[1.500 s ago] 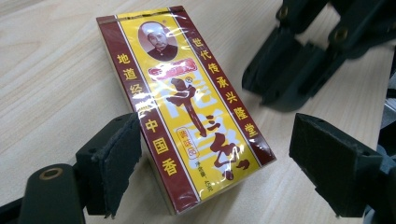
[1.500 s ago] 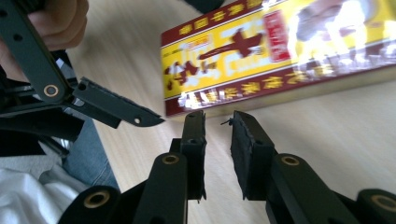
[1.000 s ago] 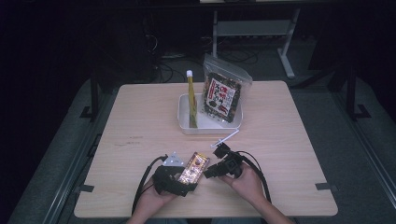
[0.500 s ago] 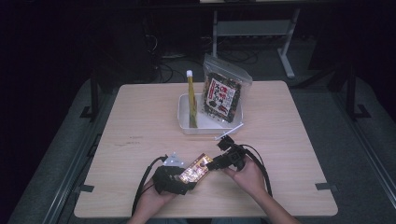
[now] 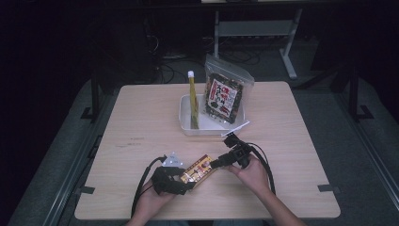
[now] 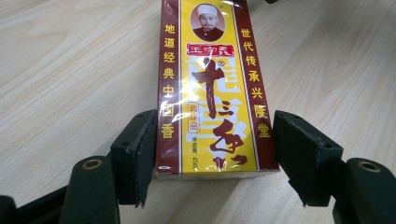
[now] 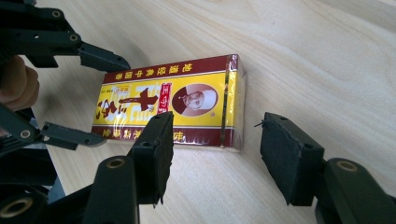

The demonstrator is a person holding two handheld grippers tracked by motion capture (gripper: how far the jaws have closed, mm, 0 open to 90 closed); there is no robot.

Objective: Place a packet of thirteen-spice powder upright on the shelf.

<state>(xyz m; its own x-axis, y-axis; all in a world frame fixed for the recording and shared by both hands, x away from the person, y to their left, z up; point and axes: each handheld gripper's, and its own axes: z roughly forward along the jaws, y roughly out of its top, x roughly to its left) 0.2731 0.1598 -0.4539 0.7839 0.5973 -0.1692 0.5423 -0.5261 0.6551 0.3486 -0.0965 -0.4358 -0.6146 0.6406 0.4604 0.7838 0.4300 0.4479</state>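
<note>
My left gripper (image 6: 212,163) straddles the seasoning box (image 6: 210,88) lengthwise, jaws just closing, one pad short; right gripper (image 7: 215,158) jaws opening, clear.

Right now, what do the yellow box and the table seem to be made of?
The yellow box looks like printed cardboard in clear glossy film: glare and wrinkles show on its face. The table looks like pale wood or wood-look laminate with a matte finish: grain lines run across it.
</note>
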